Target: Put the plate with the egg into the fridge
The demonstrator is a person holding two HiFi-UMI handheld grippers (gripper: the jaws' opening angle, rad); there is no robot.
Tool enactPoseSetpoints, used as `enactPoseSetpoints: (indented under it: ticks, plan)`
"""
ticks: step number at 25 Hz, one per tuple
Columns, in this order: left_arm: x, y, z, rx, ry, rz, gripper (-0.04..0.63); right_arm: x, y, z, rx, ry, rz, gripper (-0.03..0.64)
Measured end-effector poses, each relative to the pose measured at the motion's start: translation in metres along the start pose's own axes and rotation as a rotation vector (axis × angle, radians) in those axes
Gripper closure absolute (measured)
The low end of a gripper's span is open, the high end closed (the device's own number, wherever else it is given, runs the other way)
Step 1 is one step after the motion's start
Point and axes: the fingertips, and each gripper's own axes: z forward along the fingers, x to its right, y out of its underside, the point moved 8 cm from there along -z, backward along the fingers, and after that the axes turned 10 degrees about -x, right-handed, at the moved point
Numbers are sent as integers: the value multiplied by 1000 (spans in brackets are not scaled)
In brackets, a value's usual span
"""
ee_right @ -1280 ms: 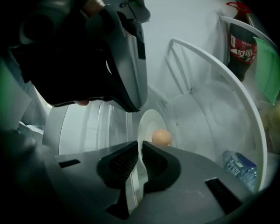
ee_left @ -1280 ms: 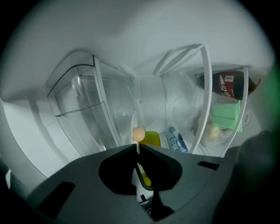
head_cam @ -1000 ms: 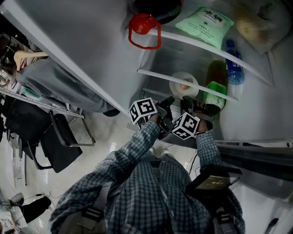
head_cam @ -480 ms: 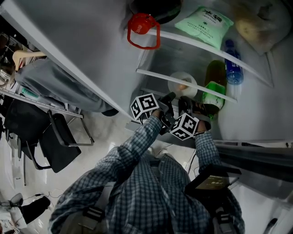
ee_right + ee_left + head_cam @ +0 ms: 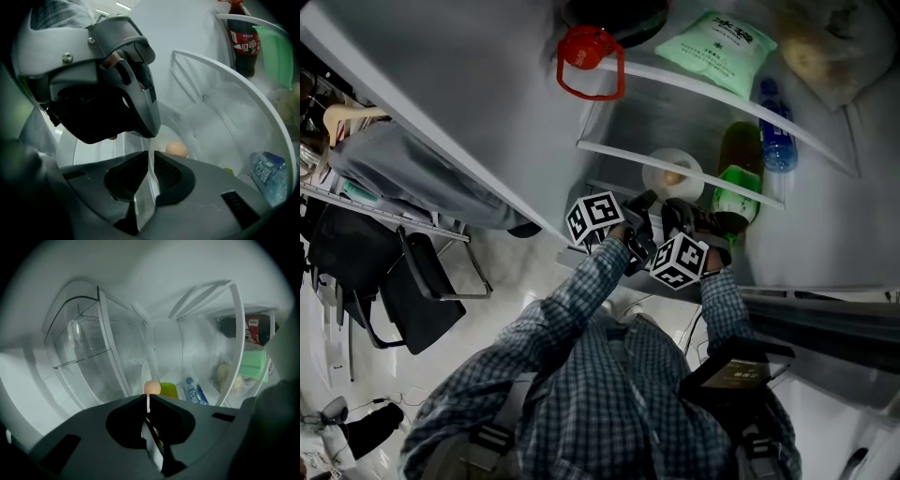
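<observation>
Right now the plate (image 5: 655, 167) with the egg (image 5: 675, 177) is partway into the open fridge (image 5: 666, 108). It is held roughly level at the front edge of a shelf (image 5: 619, 156), just beside a green bottle (image 5: 737, 192). Both tools carry it. The left hand-held gripper (image 5: 644, 201) is pinched onto the near rim, and the right hand-held gripper (image 5: 679, 207) is pinched onto the rim just beside it, so the 2 sit close together. In the left gripper view the thin white edge runs straight between the pressed jaws, with the egg just beyond them. The right gripper view shows the same.

I'd judge this to be the placing step, and nearly finished. The next move calls for easing the plate deeper and down until its base sits flat on the shelf. It must stay level so the egg does not roll. After that both sets of jaws can open and draw straight back without knocking the bottle.

Whether the plate's underside already touches the shelf I cannot tell, because from above the grippers and their marker cubes cover its near edge. The gripper views catch the plate edge-on, as a mere sliver. The shelf is pale and see-through, so its surface is hard to make out. The person's arms hide the fridge's lower part.
</observation>
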Motion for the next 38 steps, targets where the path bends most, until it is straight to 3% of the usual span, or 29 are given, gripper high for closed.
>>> enactPoseSetpoints:
  ticks: [9, 23, 28, 33, 38]
  plan:
    - [0, -1, 0, 1, 0, 0, 574, -2, 1, -4, 25, -60, 80, 591]
    - [1, -1, -1, 1, 10, -3, 574, -16, 4, -11, 5, -36, 61, 591]
    - [7, 3, -9, -30, 8, 102, 574, -23, 12, -17, 12, -56, 104, 591]
    - [9, 16, -21, -66, 15, 177, 575, -21, 18, -32, 32, -23, 226, 591]
    - [12, 34, -37, -107, -26, 355, 575, -22, 17, -50, 102, -28, 361, 591]
